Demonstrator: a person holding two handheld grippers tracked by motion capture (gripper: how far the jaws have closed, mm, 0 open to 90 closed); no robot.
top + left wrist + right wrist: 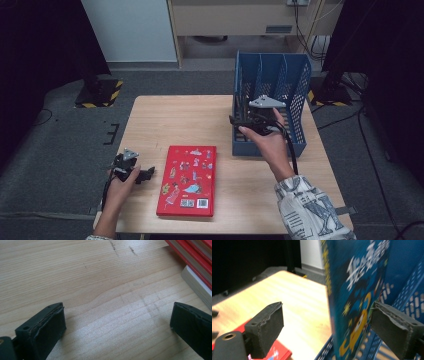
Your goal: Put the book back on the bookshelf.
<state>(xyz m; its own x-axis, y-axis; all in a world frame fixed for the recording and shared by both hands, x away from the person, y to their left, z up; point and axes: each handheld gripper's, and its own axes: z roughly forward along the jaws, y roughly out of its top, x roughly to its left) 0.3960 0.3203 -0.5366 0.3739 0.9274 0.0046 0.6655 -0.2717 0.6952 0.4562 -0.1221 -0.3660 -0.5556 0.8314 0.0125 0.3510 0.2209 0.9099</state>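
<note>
Two books are in play, and the one that matters is the blue book (352, 302), standing upright on its edge inside the blue file rack (292, 95), its long axis running up and down between the jaws of the right gripper (252, 120). In the right gripper view the jaws are standing wide apart, the near pad well clear on one side, the far pad looking to be just touching or just beside the cover on the other; the picture is blurred there, so I cannot tell which, but nothing is being squeezed. So the right-hand tool is released, straddling the book at the rack's open front. Judging from that, the next move is turning on this one relation: the book is sitting right between the pads, spine toward the camera, so closing would catch it across its thin side. Moving outward, one red book (188, 180) is lying flat on the wooden table (165, 115), long axis pointing away from the person, just beside the left gripper (145, 174) on its inner side. The left gripper is resting low over bare wood, jaws spread, empty, with the red book's edge (192, 255) lying off ahead of one jaw. Count: two books, one rack with several slots, two grippers.
</note>
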